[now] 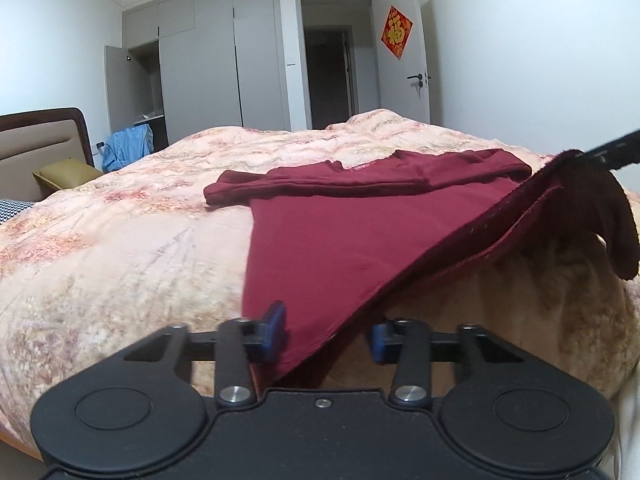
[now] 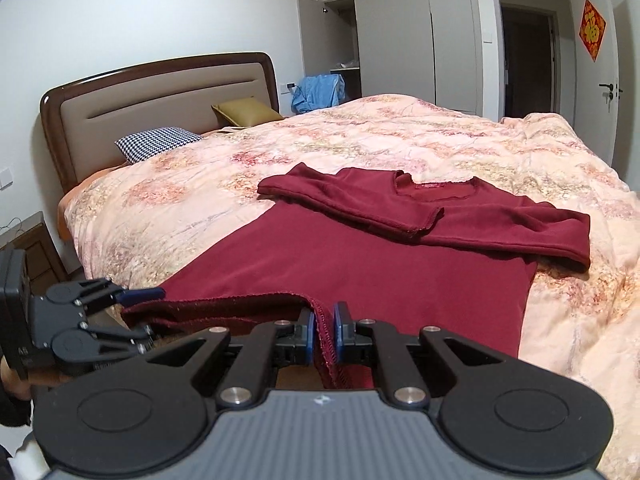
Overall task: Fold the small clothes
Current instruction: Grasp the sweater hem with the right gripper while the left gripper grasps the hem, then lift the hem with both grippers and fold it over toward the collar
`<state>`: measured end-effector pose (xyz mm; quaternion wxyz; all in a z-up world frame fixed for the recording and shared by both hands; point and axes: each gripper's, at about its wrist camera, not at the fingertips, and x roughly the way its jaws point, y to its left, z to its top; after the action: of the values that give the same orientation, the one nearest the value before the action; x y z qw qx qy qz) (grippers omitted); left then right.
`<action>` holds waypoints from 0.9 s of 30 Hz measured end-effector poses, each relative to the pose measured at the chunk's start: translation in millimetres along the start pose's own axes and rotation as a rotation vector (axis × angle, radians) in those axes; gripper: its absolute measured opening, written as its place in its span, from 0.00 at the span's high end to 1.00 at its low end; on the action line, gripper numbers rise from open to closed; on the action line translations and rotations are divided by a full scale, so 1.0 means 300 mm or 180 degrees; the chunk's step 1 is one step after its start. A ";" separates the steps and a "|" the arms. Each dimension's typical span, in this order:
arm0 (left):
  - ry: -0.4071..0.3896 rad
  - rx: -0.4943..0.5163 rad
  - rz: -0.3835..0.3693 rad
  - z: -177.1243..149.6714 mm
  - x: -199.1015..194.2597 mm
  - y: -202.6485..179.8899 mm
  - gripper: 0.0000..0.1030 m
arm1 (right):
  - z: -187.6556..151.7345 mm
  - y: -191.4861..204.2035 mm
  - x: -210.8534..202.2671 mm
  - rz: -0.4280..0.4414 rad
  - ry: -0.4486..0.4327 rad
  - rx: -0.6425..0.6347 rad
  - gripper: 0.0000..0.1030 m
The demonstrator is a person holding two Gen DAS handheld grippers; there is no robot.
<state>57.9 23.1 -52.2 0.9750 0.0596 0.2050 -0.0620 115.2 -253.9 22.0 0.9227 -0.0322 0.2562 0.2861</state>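
A dark red long-sleeved top point(image 2: 360, 256) lies flat on the bed, both sleeves folded across its chest. It also shows in the left wrist view point(image 1: 332, 240). My right gripper point(image 2: 323, 334) is shut on the right corner of the hem, lifted slightly. My left gripper point(image 1: 328, 338) is open with the left hem corner between its blue pads point(image 1: 276, 330), which stand apart from the cloth. The left gripper also shows in the right wrist view point(image 2: 136, 312), at the hem's left end. The right gripper's finger point(image 1: 600, 148) shows in the left wrist view, holding the raised corner.
The bed carries a peach floral quilt point(image 2: 400, 136). A padded headboard point(image 2: 160, 92), a houndstooth pillow point(image 2: 160, 144) and an olive pillow point(image 2: 244, 114) are at the far left. Grey wardrobes point(image 2: 400, 32), blue cloth point(image 2: 316, 92) and an open doorway point(image 2: 528, 60) stand behind.
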 end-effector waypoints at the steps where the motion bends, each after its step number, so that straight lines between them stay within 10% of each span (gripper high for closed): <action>1: -0.0019 -0.0006 -0.0002 0.003 -0.003 0.009 0.65 | -0.002 -0.002 -0.001 -0.0003 -0.0005 0.0016 0.89; 6: -0.0135 0.0011 -0.0083 0.035 -0.022 0.040 0.88 | -0.023 0.000 -0.004 -0.0058 0.0000 0.0028 0.89; 14: -0.0309 -0.0021 -0.0198 0.177 -0.010 0.072 0.94 | -0.122 0.086 0.021 -0.0484 -0.0005 -0.0548 0.77; 20: -0.0444 -0.0179 -0.0135 0.281 0.008 0.074 0.94 | -0.224 0.177 0.084 -0.0662 0.0124 -0.0959 0.39; 27: -0.0545 -0.0254 -0.0143 0.371 0.016 0.064 0.95 | -0.303 0.263 0.152 -0.1004 0.0185 -0.1643 0.28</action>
<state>108.8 25.8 48.6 0.9889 0.0106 0.1246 -0.0805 63.2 -183.4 -72.4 0.9094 -0.3132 0.1931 0.1939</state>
